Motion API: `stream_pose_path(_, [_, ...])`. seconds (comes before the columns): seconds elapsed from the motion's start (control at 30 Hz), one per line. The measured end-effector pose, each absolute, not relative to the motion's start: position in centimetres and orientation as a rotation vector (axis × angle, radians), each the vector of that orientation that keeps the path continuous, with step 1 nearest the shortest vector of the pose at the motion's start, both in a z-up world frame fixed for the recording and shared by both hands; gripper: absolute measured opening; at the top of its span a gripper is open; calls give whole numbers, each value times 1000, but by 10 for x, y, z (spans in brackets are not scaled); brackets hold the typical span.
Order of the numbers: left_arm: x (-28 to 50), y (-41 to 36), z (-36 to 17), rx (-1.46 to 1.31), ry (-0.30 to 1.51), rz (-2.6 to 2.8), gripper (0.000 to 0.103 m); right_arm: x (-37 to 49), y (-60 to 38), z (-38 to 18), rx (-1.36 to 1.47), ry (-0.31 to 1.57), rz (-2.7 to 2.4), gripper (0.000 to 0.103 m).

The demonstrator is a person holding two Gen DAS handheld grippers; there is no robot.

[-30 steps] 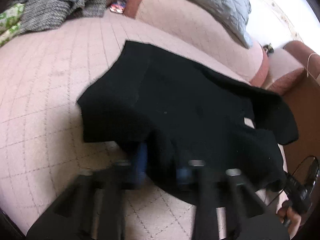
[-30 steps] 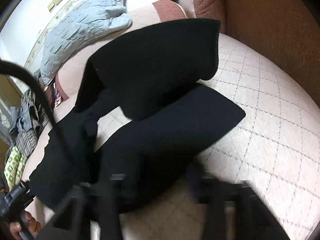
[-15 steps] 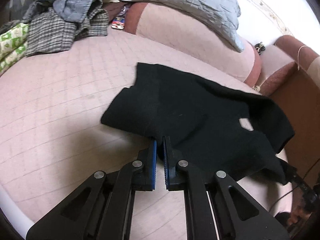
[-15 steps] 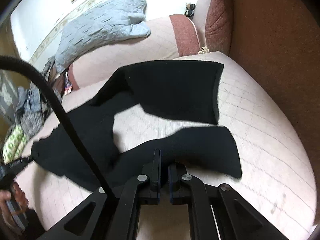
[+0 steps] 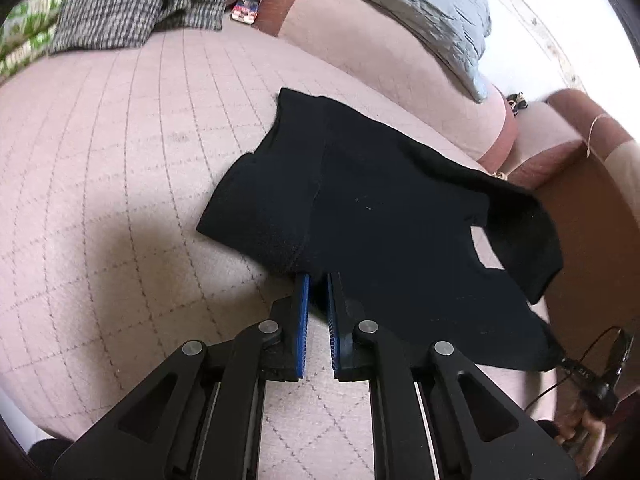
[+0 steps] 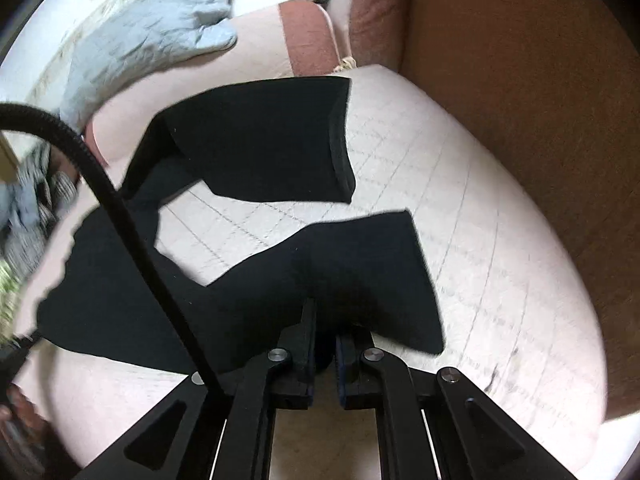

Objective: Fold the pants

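Both hand-held grippers, left (image 5: 316,280) and right (image 6: 324,316), are opening, black pants (image 5: 380,216) edge between their jaws.

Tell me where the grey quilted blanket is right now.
The grey quilted blanket lies draped over the pink sofa backrest at the top of the left wrist view, behind the black pants; in the right wrist view it sits upper left.

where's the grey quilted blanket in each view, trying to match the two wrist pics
Left wrist view: the grey quilted blanket lies top centre to top right, draped over the sofa backrest.
Right wrist view: the same blanket is at top left, on that backrest.
Shared landmark: the black pants spread on the pink seat cushion, below the blanket in both.
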State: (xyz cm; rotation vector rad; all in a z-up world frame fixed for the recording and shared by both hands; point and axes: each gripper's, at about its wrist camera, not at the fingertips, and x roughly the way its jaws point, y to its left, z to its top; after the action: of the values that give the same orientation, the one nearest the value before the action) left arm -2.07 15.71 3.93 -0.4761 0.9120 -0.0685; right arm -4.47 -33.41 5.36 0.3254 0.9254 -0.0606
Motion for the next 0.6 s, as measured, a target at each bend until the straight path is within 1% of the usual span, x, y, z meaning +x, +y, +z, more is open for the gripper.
stream_pose_path(0.03, [-20,160,38,-492,917,-66,19,-50,-338,58,347,916,-61,34])
stream_pose_path(0.07, [-20,162,37,-507,921,-62,24,-53,-344,62,362,905,-68,55])
stream_pose_path(0.1, [-20,164,36,-527,924,-58,38,-55,-352,66,374,895,-77,59])
stream_pose_path(0.13, [-22,167,36,-546,918,-54,46,-53,-357,70,375,892,-107,59])
stream_pose_path(0.2, [-26,172,40,-587,886,-43,48,-53,-371,76,358,884,-162,59])
stream_pose_path(0.23, [-28,173,42,-597,871,-47,53,-52,-378,79,353,877,-185,59])
stream_pose_path(0.27, [-28,173,44,-601,860,-52,57,-48,-383,81,345,881,-198,63])
stream_pose_path(0.3, [-27,171,44,-600,857,-52,64,-42,-388,80,329,899,-201,72])
stream_pose_path(0.33, [-25,170,44,-595,863,-46,65,-34,-390,78,304,922,-195,73])
stream_pose_path(0.47, [-11,157,32,-565,945,-42,65,5,-395,58,188,1021,-169,73])
stream_pose_path(0.53, [-7,151,31,-541,939,-27,65,23,-393,45,150,1070,-127,73])
stream_pose_path(0.57, [-4,147,32,-520,934,-17,65,28,-391,38,139,1084,-106,63])
stream_pose_path(0.6, [0,143,32,-501,940,-9,65,31,-389,33,137,1085,-71,36])
